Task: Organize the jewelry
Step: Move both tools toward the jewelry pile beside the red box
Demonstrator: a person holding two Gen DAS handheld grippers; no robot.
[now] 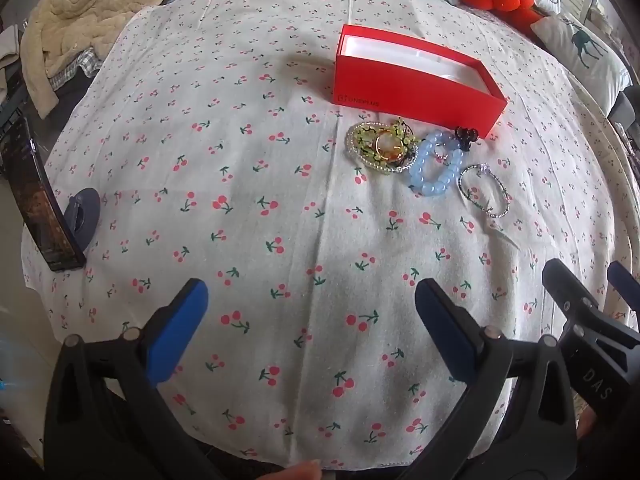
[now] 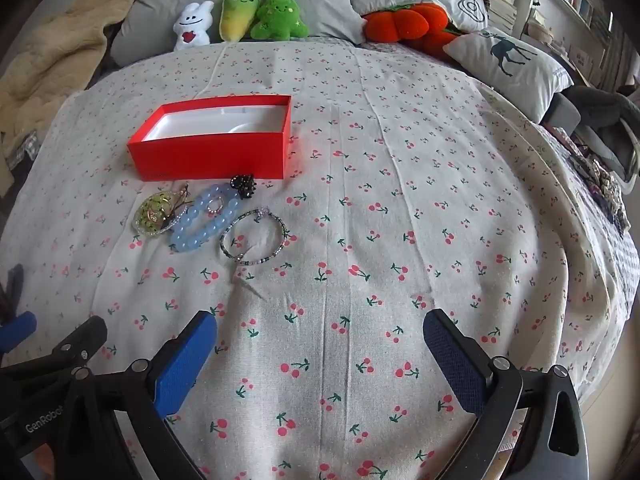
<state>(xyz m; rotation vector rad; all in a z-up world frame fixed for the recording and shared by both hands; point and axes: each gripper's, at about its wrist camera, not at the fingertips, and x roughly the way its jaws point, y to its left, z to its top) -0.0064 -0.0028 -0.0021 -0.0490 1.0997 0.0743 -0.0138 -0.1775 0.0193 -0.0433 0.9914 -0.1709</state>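
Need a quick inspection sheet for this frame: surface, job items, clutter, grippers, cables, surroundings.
Surface: bed under a white cherry-print cloth, creased.
Job's things: open red cardboard box, white inside, nothing in it; beside it a green-and-gold bead cluster, pale blue chunky bead bracelet, small black beaded piece, thin silver-toned bangle.
Clutter: dark flat case and grey clip-like item at the cloth's left edge.
Grippers: left hand-held gripper open, holding nothing; right hand-held gripper open, holding nothing.
Cables: nothing seen.
Surroundings: plush toys, orange plush, deer-print pillow, beige quilted blanket, bookshelves at far right.
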